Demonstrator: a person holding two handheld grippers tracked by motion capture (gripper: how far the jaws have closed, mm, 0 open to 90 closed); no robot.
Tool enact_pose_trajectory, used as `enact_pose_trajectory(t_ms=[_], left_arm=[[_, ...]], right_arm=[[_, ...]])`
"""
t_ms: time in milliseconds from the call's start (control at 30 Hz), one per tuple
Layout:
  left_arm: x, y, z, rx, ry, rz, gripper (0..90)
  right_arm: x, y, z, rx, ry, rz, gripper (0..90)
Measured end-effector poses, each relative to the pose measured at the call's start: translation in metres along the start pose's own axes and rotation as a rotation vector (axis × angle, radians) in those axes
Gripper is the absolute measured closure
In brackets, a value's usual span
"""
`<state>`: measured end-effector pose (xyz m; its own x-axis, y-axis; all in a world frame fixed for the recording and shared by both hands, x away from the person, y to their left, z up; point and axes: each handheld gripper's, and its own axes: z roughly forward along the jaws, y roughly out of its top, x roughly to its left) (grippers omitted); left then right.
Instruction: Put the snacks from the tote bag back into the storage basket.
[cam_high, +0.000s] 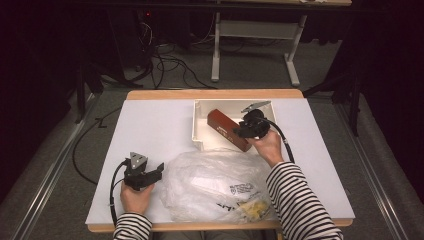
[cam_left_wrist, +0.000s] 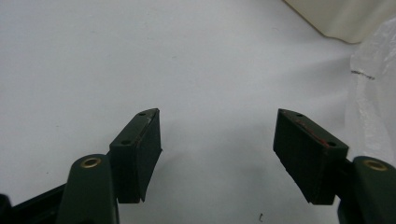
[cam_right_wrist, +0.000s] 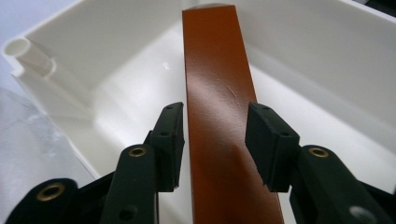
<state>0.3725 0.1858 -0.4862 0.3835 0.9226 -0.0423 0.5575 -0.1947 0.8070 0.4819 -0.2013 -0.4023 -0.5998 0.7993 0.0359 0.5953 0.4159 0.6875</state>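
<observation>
A long reddish-brown box (cam_high: 227, 129) lies slanted inside a shallow white tray (cam_high: 200, 131) at the far middle of the tabletop (cam_high: 150, 130). One end of the box rests on or over the tray's near rim. The right gripper (cam_high: 239, 131) is at that near end. In the right gripper view, its two black jaws stand on either side of the box (cam_right_wrist: 219, 116), close against its long sides. A thin gap seems to remain on the right, so whether the grip has closed cannot be told. The box is not lifted clear of the tray (cam_right_wrist: 327, 70).

Nearer the person, a crumpled clear plastic bag (cam_high: 215, 182) with dark print lies on the tabletop, just in front of the tray. To the bag's left, the left gripper (cam_high: 159, 170) rests low with its jaws spread wide and nothing between them, over bare white surface (cam_left_wrist: 140, 56).

Judging from this, the work on the box is at its grasping stage; any lifting or moving of it appears yet to be done.
</observation>
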Motion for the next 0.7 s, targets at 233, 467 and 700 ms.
enact_pose_trajectory(t_ms=[233,467,700], left_arm=[[0.000,0.000,0.000,0.004,0.000,-0.001,32.7],[0.000,0.000,0.000,0.001,0.001,0.000,32.8],[0.000,0.000,0.000,-0.002,0.000,-0.005,32.8]], right_arm=[[0.006,-0.005,-0.012,-0.072,0.018,0.021,61.4],[0.017,-0.010,-0.020,-0.079,0.041,-0.013,59.4],[0.025,-0.015,-0.029,-0.088,0.041,-0.016,61.3]])
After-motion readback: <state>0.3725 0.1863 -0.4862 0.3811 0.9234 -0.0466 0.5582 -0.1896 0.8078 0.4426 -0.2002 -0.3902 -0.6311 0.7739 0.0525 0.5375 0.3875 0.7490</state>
